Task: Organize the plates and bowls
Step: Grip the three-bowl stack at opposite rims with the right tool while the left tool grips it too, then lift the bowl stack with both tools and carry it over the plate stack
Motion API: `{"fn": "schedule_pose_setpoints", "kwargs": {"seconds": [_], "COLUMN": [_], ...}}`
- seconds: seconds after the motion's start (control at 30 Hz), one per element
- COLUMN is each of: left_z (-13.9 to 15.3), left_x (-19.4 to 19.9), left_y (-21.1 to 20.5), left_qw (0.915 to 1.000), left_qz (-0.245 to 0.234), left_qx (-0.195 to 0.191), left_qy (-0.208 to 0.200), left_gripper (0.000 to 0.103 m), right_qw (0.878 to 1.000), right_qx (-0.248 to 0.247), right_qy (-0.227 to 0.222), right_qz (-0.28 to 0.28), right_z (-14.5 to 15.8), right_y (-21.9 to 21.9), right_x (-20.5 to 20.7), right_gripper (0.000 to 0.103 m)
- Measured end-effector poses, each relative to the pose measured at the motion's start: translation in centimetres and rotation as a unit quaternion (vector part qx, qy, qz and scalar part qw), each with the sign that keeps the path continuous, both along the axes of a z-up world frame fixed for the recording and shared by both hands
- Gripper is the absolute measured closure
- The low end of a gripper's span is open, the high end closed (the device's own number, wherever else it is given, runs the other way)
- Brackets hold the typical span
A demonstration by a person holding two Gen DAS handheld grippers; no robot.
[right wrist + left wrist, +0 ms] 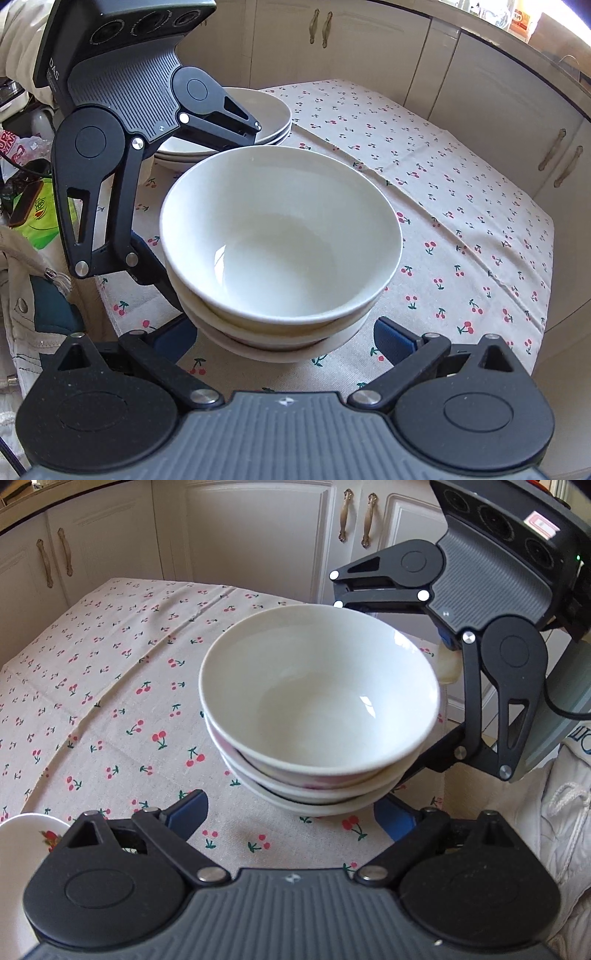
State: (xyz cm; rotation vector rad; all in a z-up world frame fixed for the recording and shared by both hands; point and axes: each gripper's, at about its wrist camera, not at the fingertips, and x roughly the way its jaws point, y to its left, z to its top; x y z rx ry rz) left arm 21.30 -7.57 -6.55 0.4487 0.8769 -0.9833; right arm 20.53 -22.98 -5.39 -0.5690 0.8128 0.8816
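A stack of three white bowls [317, 701] stands on the cherry-print tablecloth [110, 686]; it also shows in the right wrist view [280, 236]. My left gripper [291, 814] is open, its blue pads on either side of the stack's base. My right gripper [284, 341] is open too, its pads flanking the stack from the opposite side. Each gripper shows in the other's view, reaching around the bowls. A stack of white plates [266, 125] sits behind the bowls. A white dish with a red print [26, 845] is at the left wrist view's lower left.
White kitchen cabinets [258, 535] with brass handles stand behind the table. A cluttered area with bags and packages [33, 206] lies off the table's left side in the right wrist view. The cloth's far edges [532, 229] mark the table's limits.
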Motion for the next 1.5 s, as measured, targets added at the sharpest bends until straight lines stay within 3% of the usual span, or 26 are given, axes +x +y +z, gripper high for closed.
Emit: {"fn": "schedule_pose_setpoints", "kwargs": {"seconds": [0.7,1.5], "left_z": [-0.2,0.0], "left_x": [0.4,1.2], "left_y": [0.7,0.5], "left_qw": [0.9982,0.996], "left_qz": [-0.051,-0.082], "left_qx": [-0.03,-0.027], "left_qy": [0.009,0.026], "left_gripper": [0.025,0.025], "right_qw": [1.0,0.999], "right_qx": [-0.021,-0.022], "right_qy": [0.002,0.024], "right_qz": [0.014,0.023], "right_z": [0.4,0.4], "right_y": [0.5,0.7], "right_x": [0.0,0.8], "right_gripper": [0.006,0.009]}}
